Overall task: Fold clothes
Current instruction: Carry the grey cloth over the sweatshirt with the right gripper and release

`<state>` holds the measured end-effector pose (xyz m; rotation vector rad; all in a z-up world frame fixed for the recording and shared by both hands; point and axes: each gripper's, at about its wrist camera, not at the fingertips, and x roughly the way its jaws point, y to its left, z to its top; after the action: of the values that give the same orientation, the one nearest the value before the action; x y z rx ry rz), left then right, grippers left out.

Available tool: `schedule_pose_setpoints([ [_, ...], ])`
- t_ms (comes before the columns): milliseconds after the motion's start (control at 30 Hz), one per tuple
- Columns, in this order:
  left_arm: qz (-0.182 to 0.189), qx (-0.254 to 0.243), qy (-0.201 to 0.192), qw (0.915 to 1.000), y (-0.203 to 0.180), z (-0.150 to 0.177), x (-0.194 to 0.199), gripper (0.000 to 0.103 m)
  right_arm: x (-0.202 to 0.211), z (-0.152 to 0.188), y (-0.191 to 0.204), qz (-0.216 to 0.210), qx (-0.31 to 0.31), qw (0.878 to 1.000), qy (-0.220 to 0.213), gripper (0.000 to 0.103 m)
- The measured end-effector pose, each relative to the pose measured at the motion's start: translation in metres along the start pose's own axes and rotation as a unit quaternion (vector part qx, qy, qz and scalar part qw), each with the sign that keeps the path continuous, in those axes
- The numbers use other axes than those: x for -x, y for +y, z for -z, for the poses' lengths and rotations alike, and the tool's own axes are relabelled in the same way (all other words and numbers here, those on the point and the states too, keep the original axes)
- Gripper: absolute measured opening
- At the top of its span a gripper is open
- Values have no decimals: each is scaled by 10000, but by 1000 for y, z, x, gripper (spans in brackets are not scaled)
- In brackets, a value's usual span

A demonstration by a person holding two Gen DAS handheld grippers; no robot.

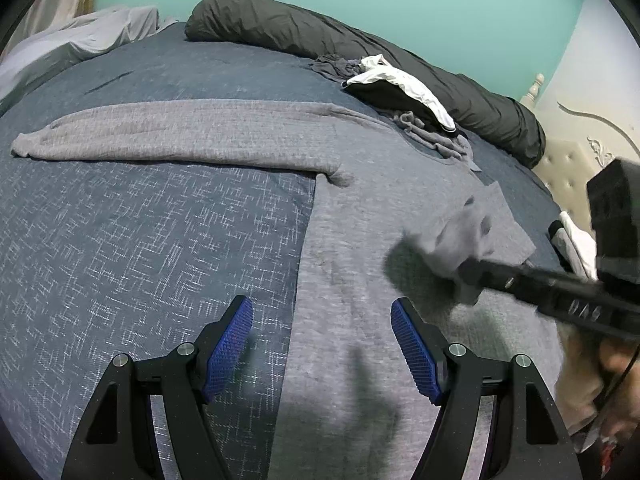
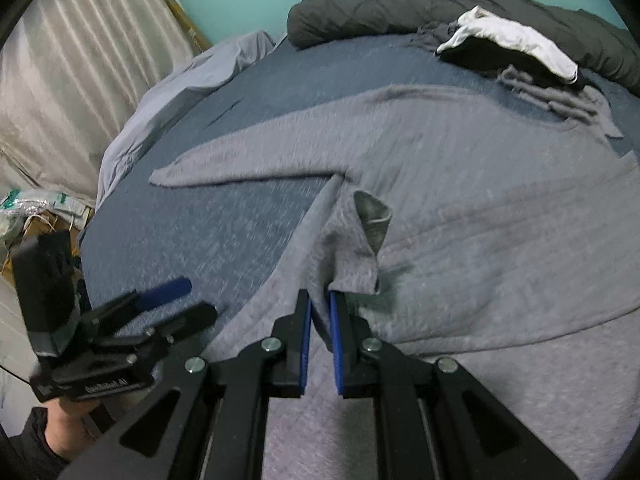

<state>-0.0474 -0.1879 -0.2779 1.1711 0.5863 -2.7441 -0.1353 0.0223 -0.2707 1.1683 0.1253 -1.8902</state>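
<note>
- Lying flat across the dark blue patterned bedspread, the grey long-sleeved top has one sleeve stretched straight out to the left.
- Over the left edge of that top, the left gripper hovers with its blue pads spread wide and nothing between them; bedspread shows under the left pad, grey cloth under the right.
- From the right wrist camera the same left gripper shows at the lower left, with a hand below it.
- Further right, the right gripper is nearly closed, pinching a raised fold of the grey top; the cuff end of the other sleeve stands up just beyond its tips.
- In the left wrist view the right gripper is blurred, so the cloth bunched at its tip is probably that same sleeve.
- At the far right of the bed lie a small pile of black, white and grey clothes and, behind it, a dark rolled quilt.
</note>
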Motion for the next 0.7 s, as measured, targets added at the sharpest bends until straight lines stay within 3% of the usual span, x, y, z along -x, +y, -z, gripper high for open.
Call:
schedule_pose_setpoints([
  [233,-26,13,-20,10000,1,-1,3,75,-19,16,6,-41,85,9991,416,17],
  [300,-27,16,-23,10000,1,-2,3,75,-15,18,6,-95,21,9993,372,29],
  [333,-27,14,-27,10000,1,-2,4,75,-13,18,4,-138,-42,9993,342,41],
  [533,-39,-1,-14,10000,0,-2,3,75,12,15,-14,60,-166,9998,65,42],
  [700,12,-60,-38,10000,-6,-4,4,75,44,19,-55,578,-422,9972,-197,42],
])
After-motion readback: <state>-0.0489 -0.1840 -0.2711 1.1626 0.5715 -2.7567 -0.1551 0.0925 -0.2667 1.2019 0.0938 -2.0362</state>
